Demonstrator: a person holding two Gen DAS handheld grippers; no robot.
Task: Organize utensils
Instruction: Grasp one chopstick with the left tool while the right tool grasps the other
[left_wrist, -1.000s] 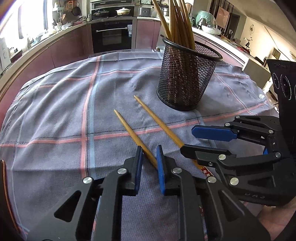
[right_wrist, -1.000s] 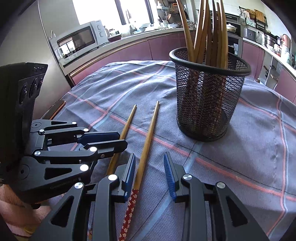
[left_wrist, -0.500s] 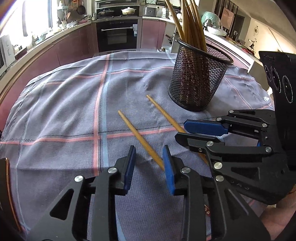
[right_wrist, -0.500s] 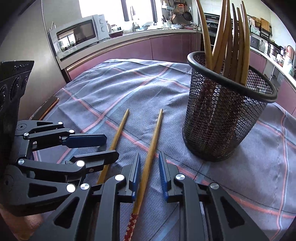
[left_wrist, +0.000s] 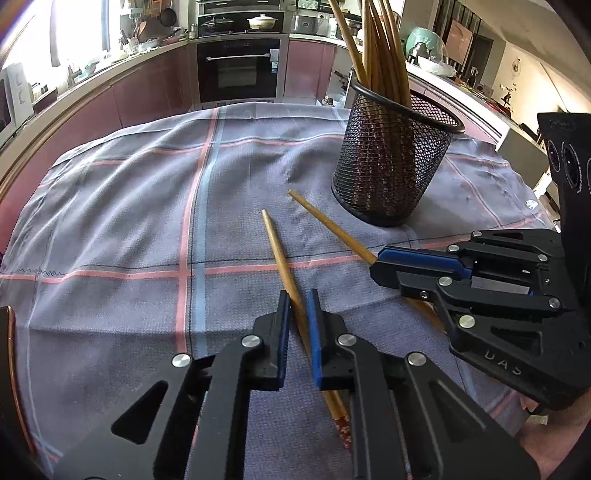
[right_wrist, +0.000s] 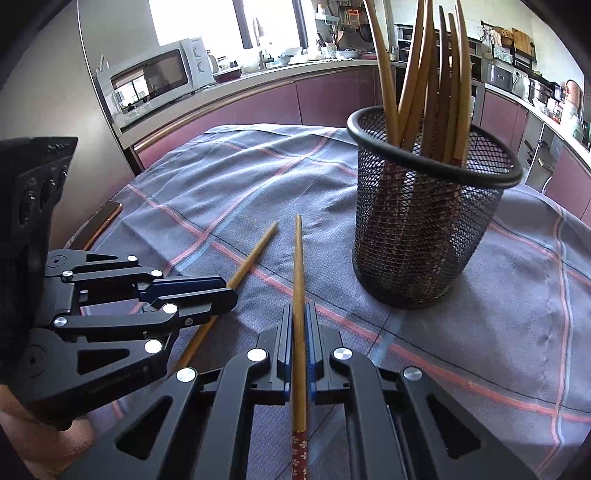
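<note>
Right wrist view shows each gripper (right_wrist: 299, 319) (left_wrist: 298, 306) clamped on a chopstick (right_wrist: 297, 266) (left_wrist: 277, 251); lift both level, tips toward the cup (right_wrist: 424, 229) at two o'clock.

holder chopsticks (left_wrist: 384, 48): tips cut by top edge | right chopstick (left_wrist: 332, 229): rear hidden behind right tongs (left_wrist: 380, 267)

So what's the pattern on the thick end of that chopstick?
Dark red with small pale blossoms on the chopstick's thick end, clearest in the right wrist view.
</note>
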